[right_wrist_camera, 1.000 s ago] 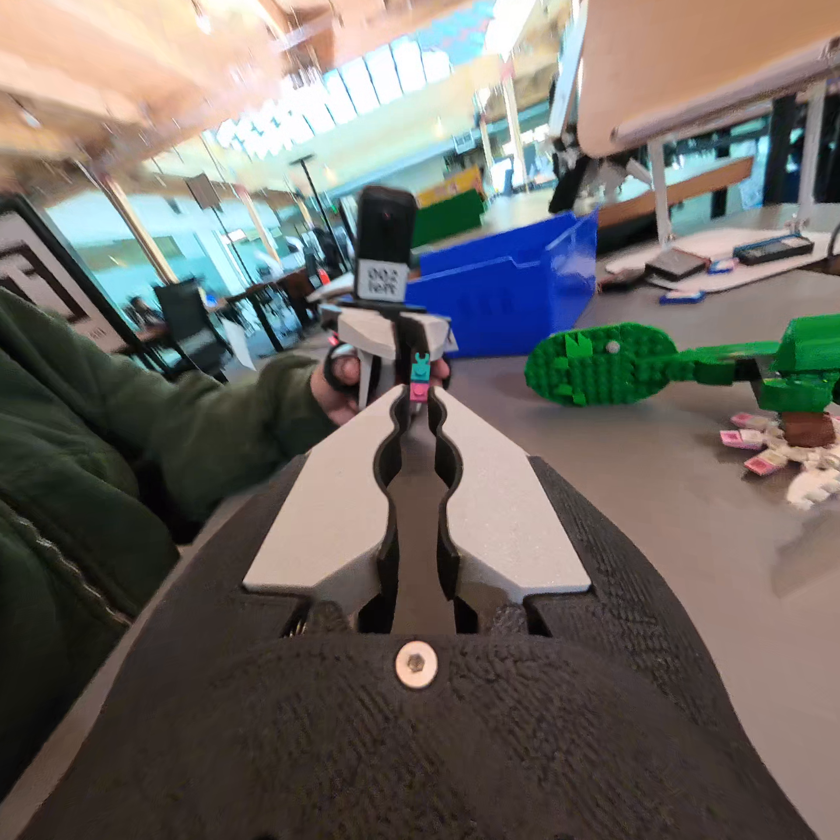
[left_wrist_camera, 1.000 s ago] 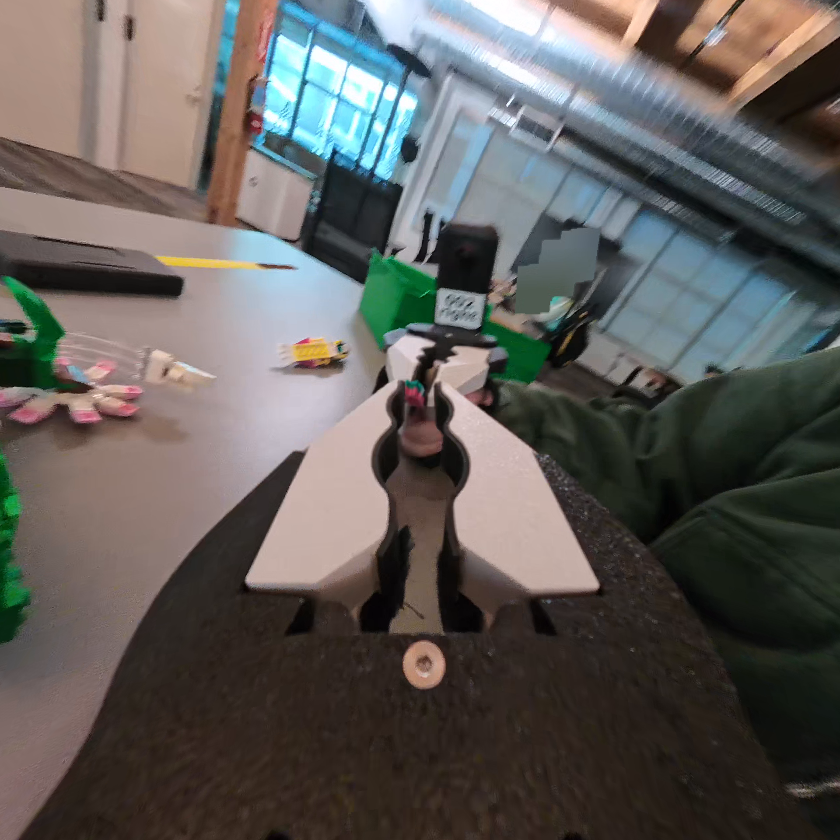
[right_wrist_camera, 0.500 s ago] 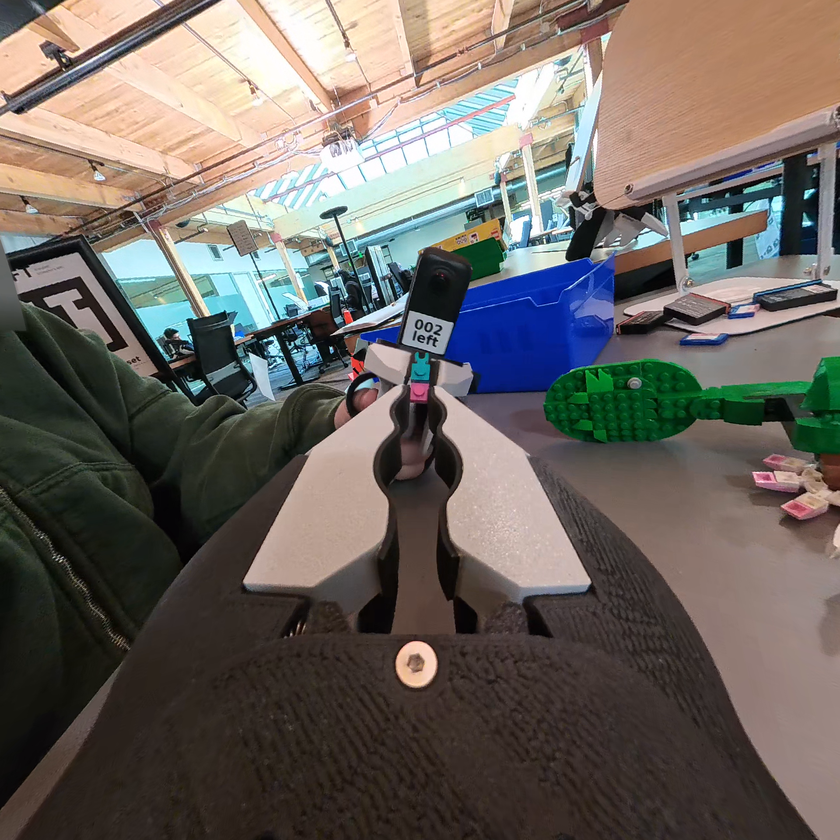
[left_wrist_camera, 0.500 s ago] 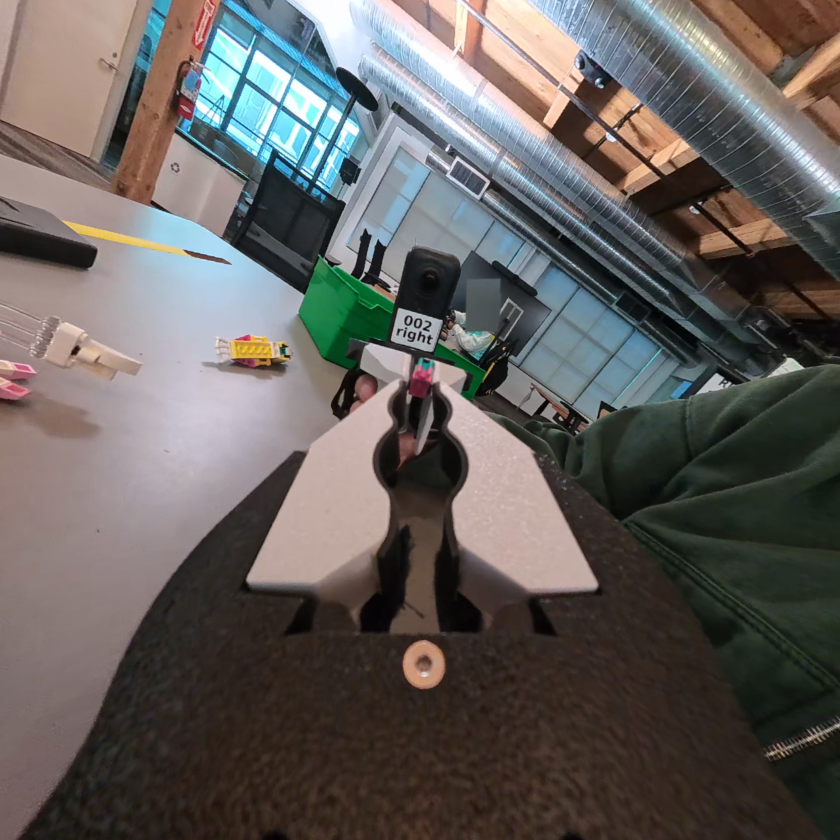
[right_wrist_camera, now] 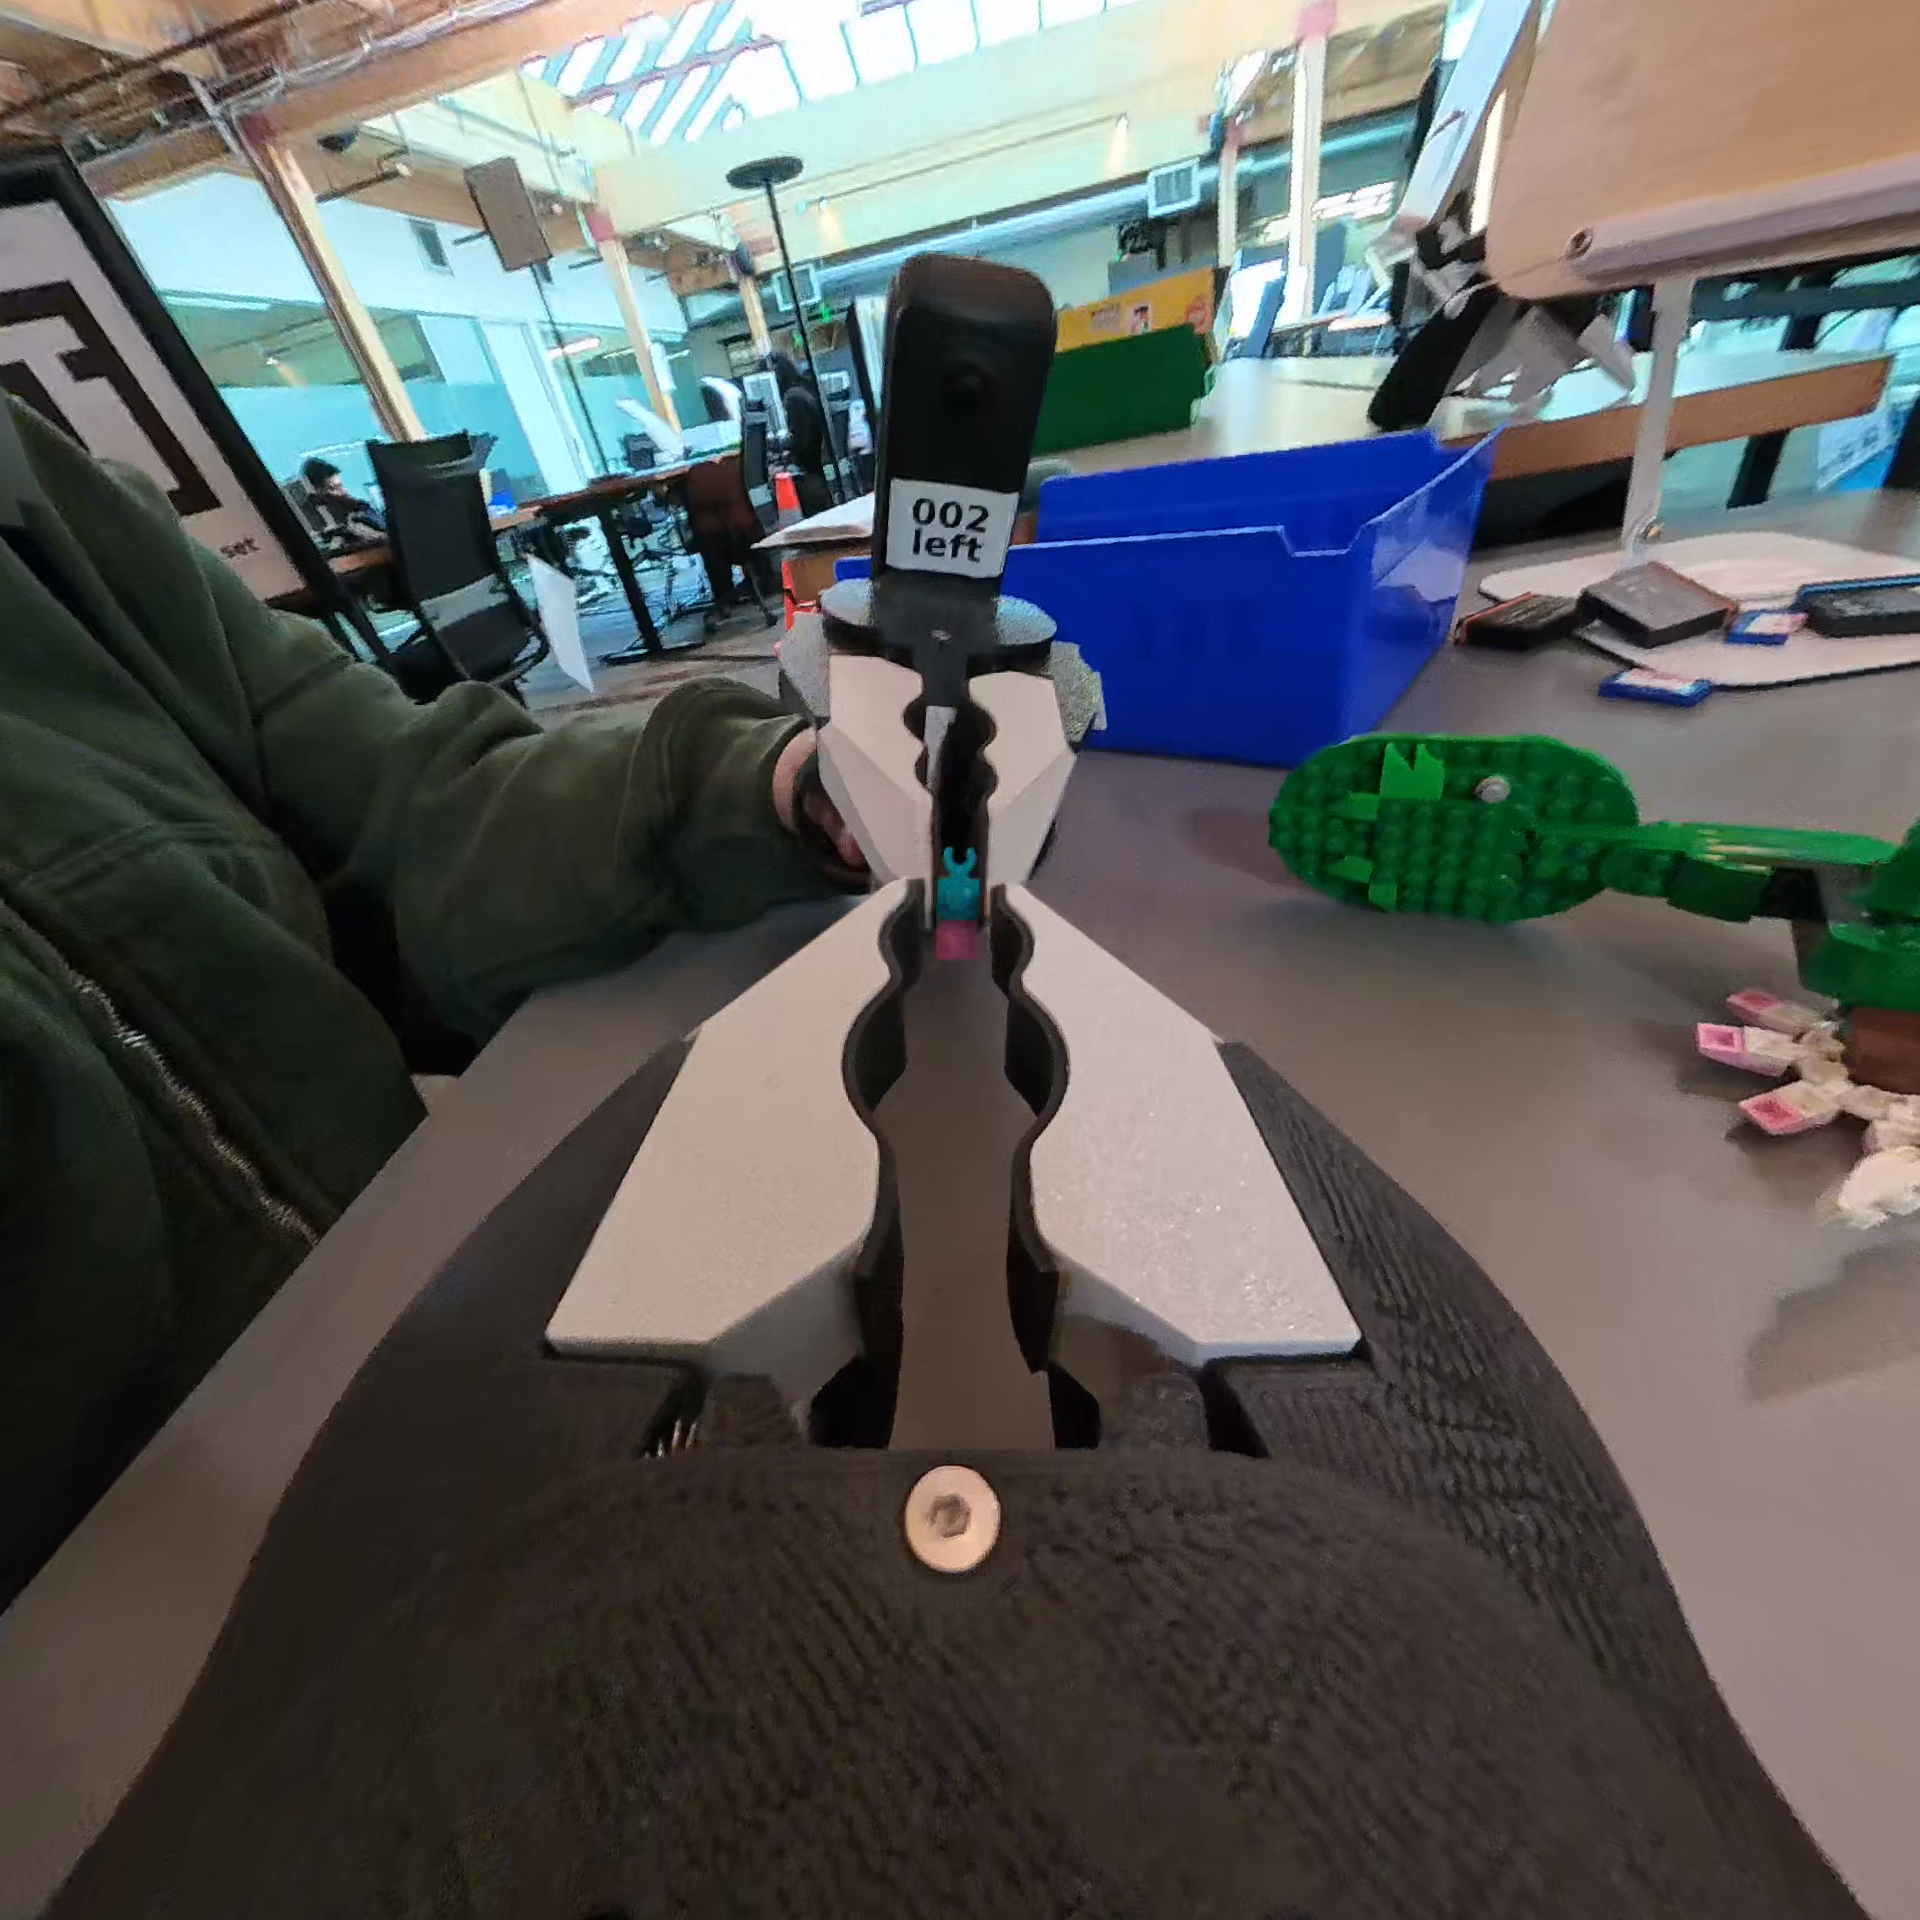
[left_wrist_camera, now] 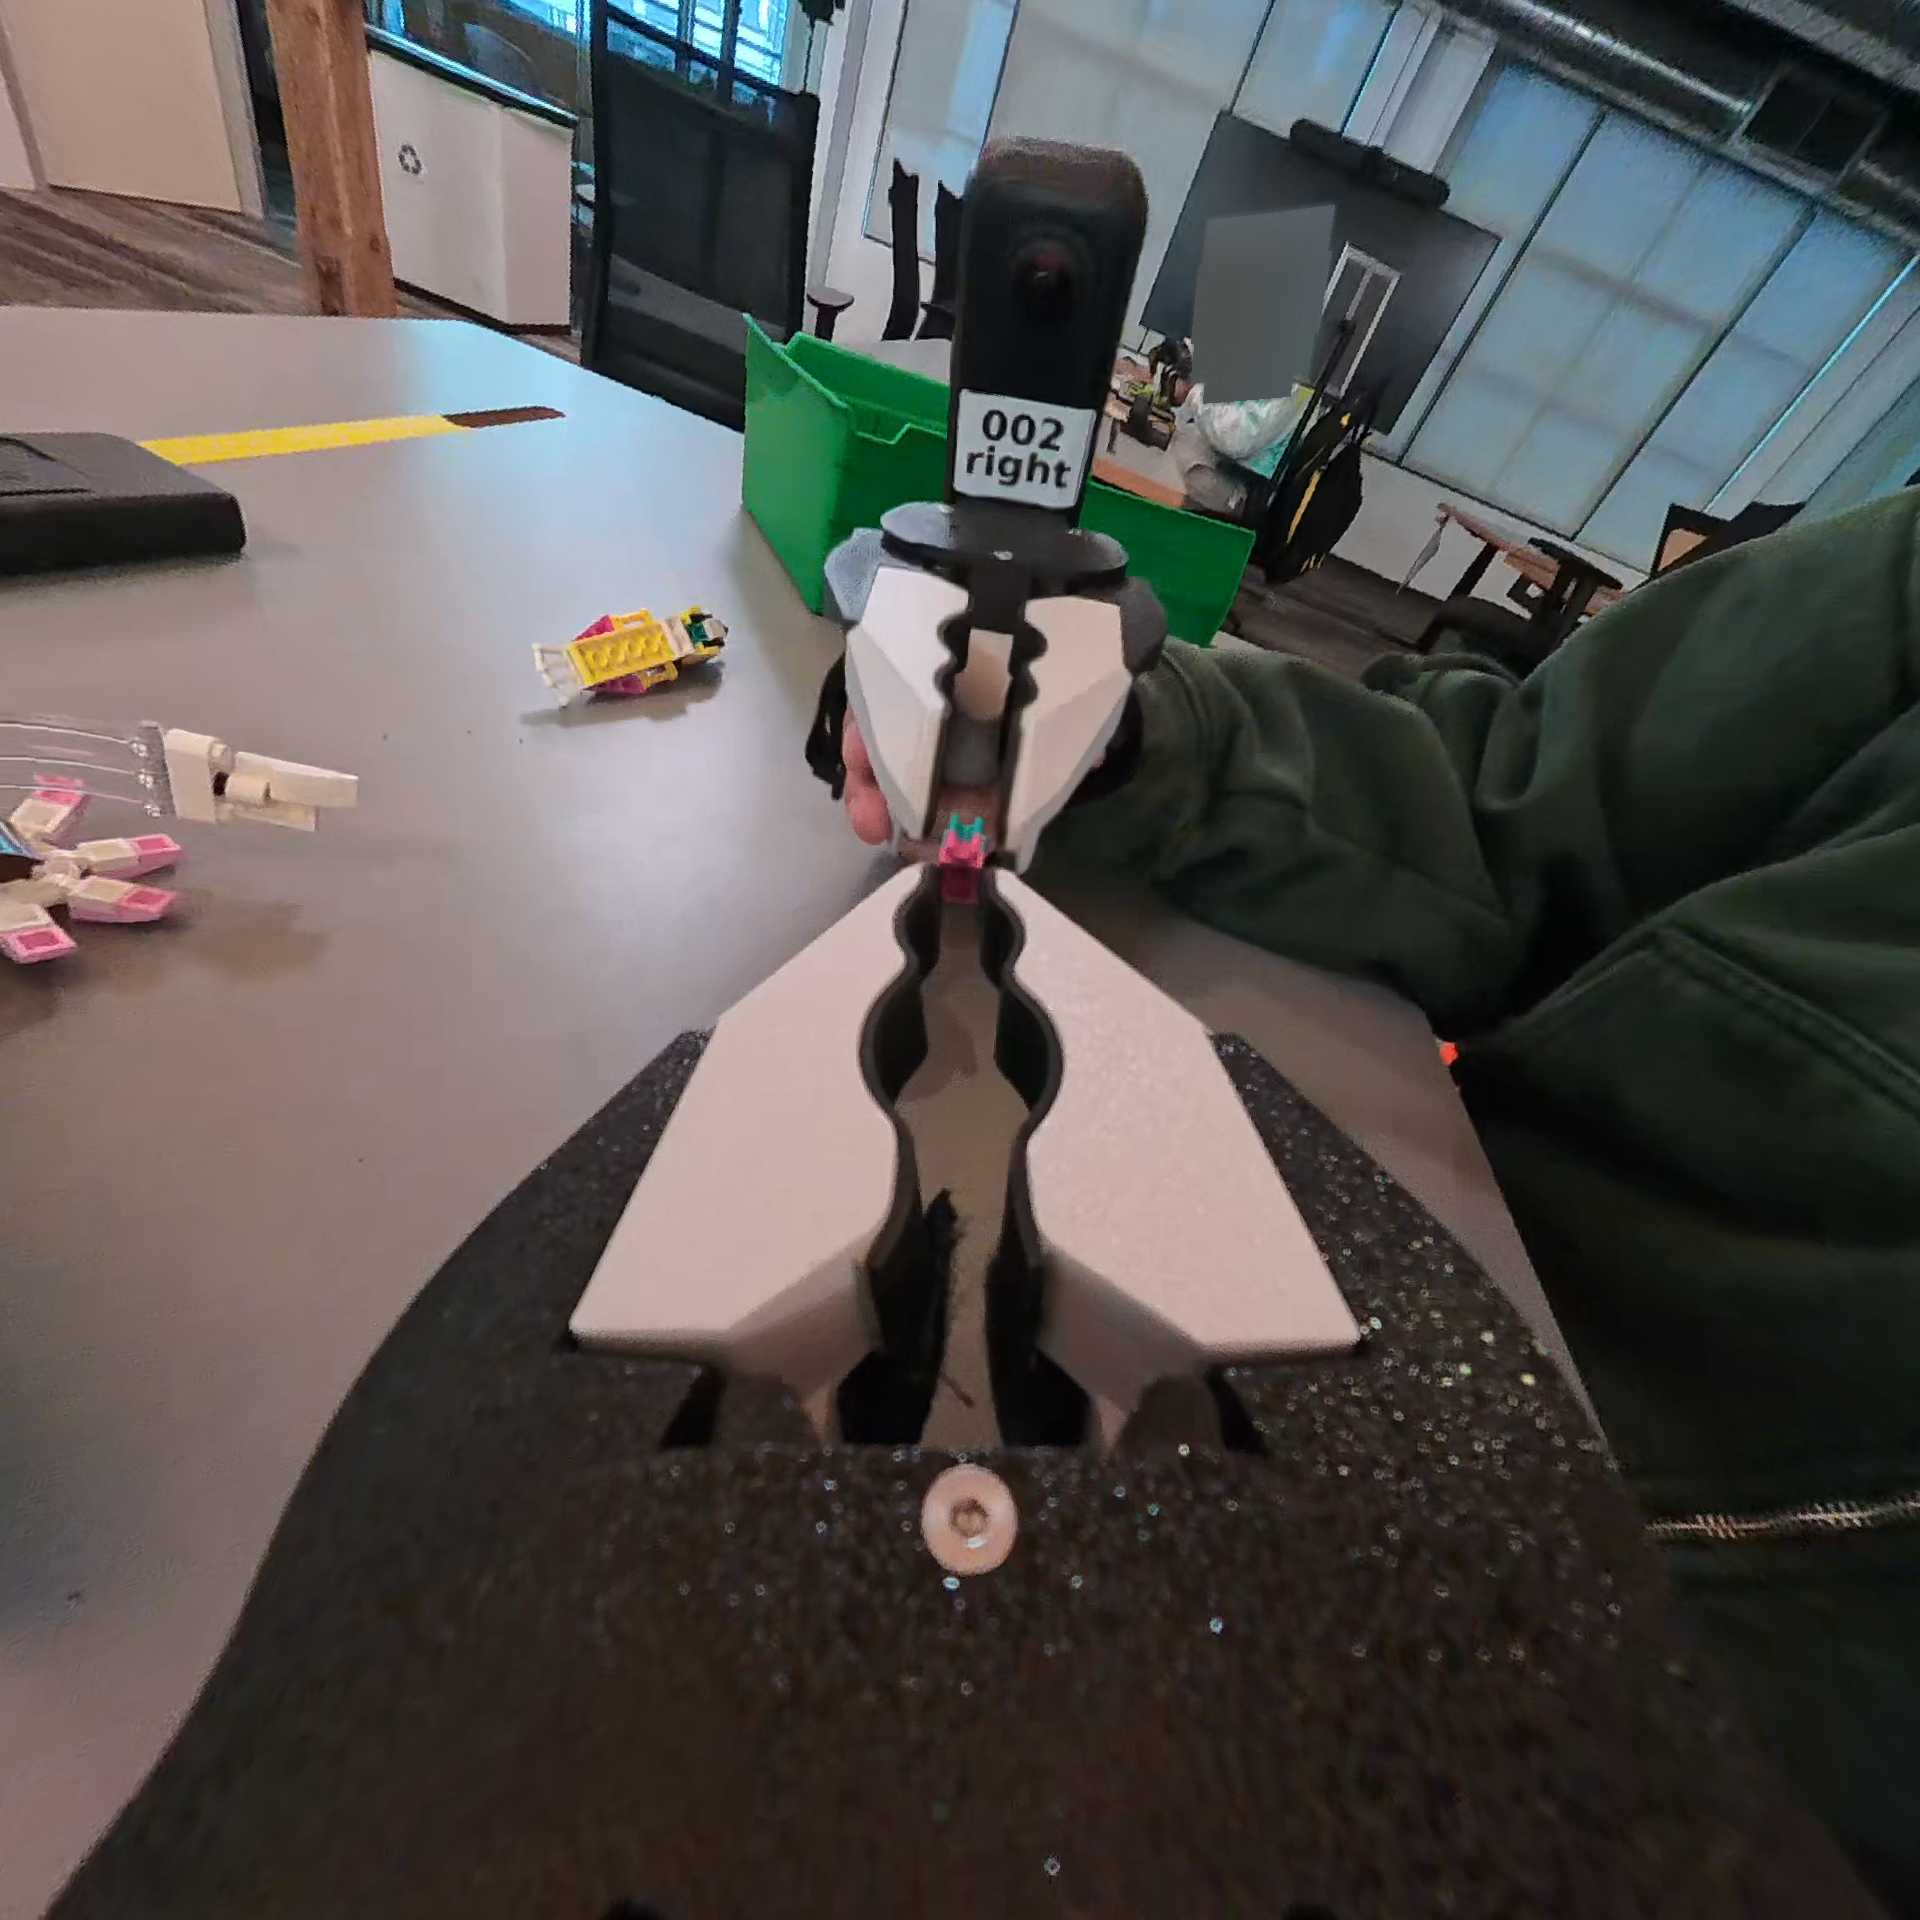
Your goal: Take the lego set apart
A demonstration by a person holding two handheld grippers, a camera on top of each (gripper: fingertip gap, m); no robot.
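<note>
A small pink-and-teal lego piece (left_wrist_camera: 960,858) is held above the grey table (left_wrist_camera: 416,1039), pinched from both ends. My left gripper (left_wrist_camera: 961,888) is shut on its near end. My right gripper (left_wrist_camera: 966,836) faces it tip to tip and is shut on the far end. In the right wrist view the same piece (right_wrist_camera: 956,906) sits in my right gripper (right_wrist_camera: 954,920), with my left gripper (right_wrist_camera: 951,862) opposite. A green lego leaf (right_wrist_camera: 1455,821) and a flower with pink-and-white petals (right_wrist_camera: 1787,1081) lie on the table to the right.
A white lego part with clear rods (left_wrist_camera: 249,784), a yellow-and-pink lego bit (left_wrist_camera: 623,655) and the petals (left_wrist_camera: 73,883) lie left of the grippers. A green bin (left_wrist_camera: 831,457), a blue bin (right_wrist_camera: 1247,623) and a black flat case (left_wrist_camera: 94,499) stand farther off. Green sleeves (left_wrist_camera: 1558,831) flank the grippers. Left tips and right tips are each some 15 cm from the green lego leaf (right_wrist_camera: 1455,821).
Both grippers have tipped downward toward the table, so more tabletop shows. They stay tip to tip on the small piece.
</note>
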